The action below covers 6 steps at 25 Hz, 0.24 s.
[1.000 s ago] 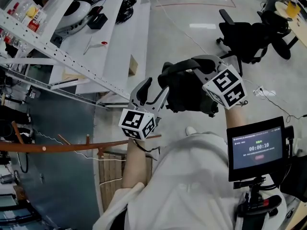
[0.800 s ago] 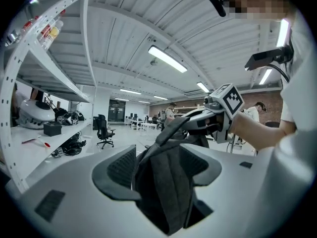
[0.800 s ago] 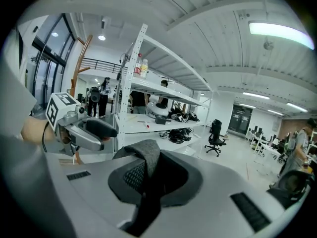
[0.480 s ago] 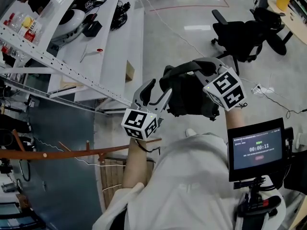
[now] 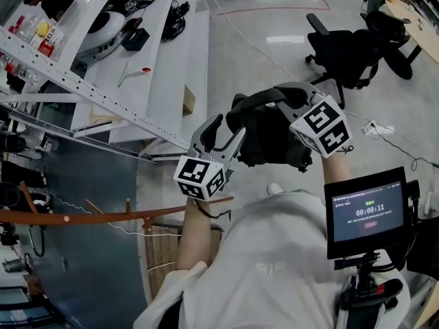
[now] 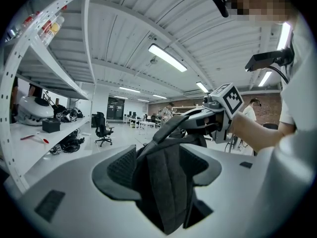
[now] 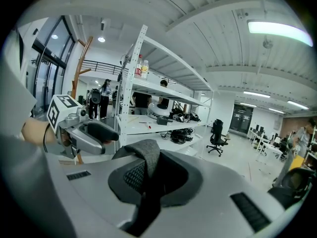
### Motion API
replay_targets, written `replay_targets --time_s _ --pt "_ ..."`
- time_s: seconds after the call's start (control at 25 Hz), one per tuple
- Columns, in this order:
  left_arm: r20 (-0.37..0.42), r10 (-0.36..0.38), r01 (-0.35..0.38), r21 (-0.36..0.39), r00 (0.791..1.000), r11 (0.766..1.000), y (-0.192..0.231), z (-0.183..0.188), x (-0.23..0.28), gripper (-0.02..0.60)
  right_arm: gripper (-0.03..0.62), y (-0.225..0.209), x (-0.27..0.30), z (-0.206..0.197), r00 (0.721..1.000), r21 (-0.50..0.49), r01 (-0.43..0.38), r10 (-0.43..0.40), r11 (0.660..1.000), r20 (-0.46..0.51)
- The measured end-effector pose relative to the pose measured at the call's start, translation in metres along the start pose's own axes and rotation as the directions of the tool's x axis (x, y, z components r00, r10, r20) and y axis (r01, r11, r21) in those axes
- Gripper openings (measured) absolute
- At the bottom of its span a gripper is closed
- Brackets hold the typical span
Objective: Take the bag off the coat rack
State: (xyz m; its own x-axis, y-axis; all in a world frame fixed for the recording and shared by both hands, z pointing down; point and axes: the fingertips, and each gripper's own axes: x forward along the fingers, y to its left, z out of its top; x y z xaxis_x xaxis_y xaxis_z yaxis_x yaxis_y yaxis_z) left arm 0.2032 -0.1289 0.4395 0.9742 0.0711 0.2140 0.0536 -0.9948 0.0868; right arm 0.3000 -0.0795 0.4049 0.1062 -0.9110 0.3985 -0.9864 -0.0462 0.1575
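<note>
The black bag (image 5: 271,134) hangs in the air in front of me, held between both grippers, away from the wooden coat rack (image 5: 89,216) at the lower left. My left gripper (image 5: 223,130) is shut on a dark fabric strap (image 6: 166,182) of the bag. My right gripper (image 5: 255,101) is shut on another strap (image 7: 146,160) at the bag's top. In the right gripper view the coat rack (image 7: 85,48) stands behind the left gripper (image 7: 91,133). Most of the bag's body is hidden in both gripper views.
A white metal shelving unit (image 5: 103,88) with gear on it runs along the left. Black office chairs (image 5: 350,46) stand on the grey floor at the upper right. A small timer screen (image 5: 367,211) is mounted at my right side. Cables (image 5: 384,132) trail on the floor.
Both grippers keep their hold on the bag and stay almost still. The head view has shifted slightly against the floor and the shelving.
</note>
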Motion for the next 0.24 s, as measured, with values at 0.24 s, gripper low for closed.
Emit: replay_targets --time_s 0.24 --pt "0.002 0.014 -0.014 -0.003 1.0 1.0 0.0009 -0.0002 -0.0068 0.273 0.037 0.0093 0.0006 0.004 1.0 -0.017 -0.02 0.02 1.0 0.002"
